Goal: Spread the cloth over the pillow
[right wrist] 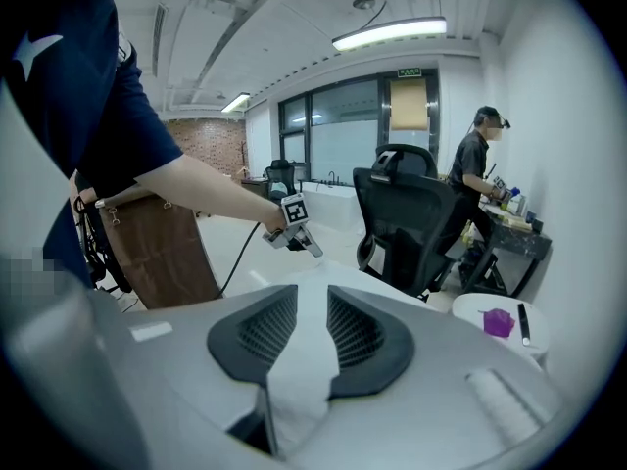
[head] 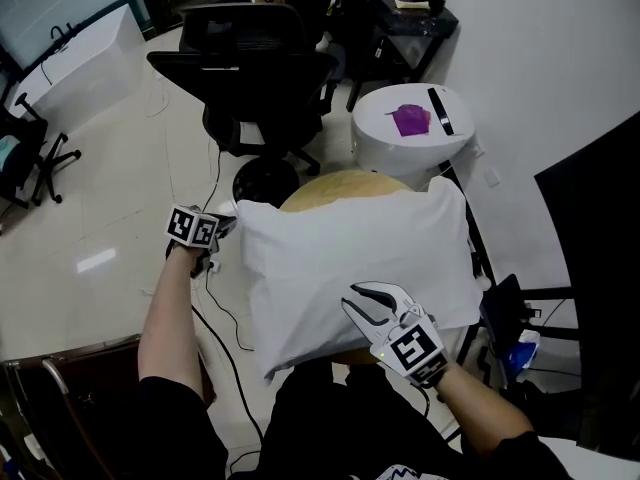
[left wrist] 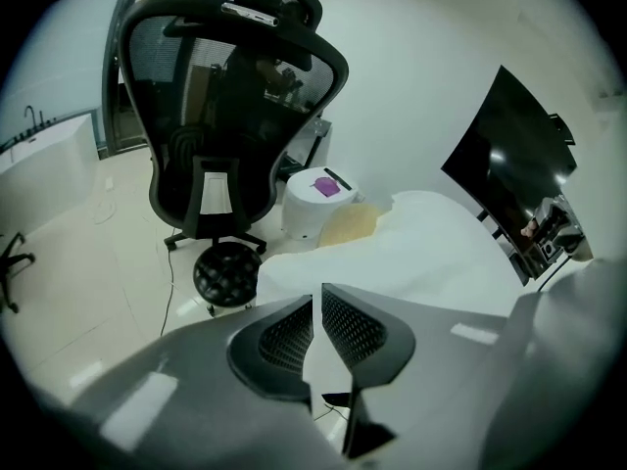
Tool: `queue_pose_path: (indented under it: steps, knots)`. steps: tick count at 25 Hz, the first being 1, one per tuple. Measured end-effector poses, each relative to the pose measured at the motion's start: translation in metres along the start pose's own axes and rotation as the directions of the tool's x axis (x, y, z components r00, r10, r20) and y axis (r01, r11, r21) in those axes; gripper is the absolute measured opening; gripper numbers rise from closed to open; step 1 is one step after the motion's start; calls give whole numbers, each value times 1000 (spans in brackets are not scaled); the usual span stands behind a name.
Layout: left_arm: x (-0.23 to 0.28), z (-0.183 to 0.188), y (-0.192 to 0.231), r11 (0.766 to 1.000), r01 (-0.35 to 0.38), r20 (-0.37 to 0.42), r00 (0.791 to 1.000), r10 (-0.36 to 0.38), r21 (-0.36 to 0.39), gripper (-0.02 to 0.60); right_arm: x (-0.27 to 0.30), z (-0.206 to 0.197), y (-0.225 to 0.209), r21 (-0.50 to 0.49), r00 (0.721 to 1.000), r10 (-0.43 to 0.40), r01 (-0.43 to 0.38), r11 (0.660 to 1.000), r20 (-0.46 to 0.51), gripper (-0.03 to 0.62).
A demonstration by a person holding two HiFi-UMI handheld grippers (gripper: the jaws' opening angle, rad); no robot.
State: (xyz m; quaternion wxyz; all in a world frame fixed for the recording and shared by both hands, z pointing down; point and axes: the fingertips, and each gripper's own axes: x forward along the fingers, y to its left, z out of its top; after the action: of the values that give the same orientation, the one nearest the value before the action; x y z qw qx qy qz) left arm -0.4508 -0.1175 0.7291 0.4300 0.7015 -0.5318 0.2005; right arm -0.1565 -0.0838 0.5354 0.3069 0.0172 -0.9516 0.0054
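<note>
Right tool (head: 362,296) clamps a fold of white cloth (head: 350,253) at the round table's (head: 340,181) near edge. Left tool (head: 222,230), jaws nearly closed, pinches its left corner, apparently tensioning it over the unseen pillow.

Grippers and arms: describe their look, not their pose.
The left gripper and right gripper are pale grey shells with black mesh-textured pads. Each carries a cube of black-and-white square markers. A black cable hangs from the left. Short dark navy sleeves; forearms bare.
</note>
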Motion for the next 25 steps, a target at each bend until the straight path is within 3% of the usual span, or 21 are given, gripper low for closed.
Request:
queue_pose_path:
  steps: [6,9,13,17,19,22,25]
  knots:
    - [-42,35,-15,987,-115,143,985,98,115,114,-15,-1,-9,14,999,-30,30,999,31,107]
    - [-65,55,-42,965,-162,194,973,121,208,114,-22,-4,-18,21,998,-49,48,999,48,107]
    - [-97,74,-84,932,-228,253,955,157,283,0,-38,-1,-21,23,995,-58,56,998,85,107]
    - [-125,87,-137,911,-249,280,947,157,329,0,-57,-1,-21,20,992,-51,49,999,114,107]
    - [-137,89,-167,885,-271,299,941,161,378,0,-70,-3,-20,9,991,-42,42,999,130,107]
    - [-154,97,-214,833,-335,368,914,172,441,0,-92,-8,-21,-12,988,-23,26,1000,155,107]
    - [-157,93,-270,816,-341,383,910,161,466,0,-121,-13,-22,-27,983,-12,17,999,185,107]
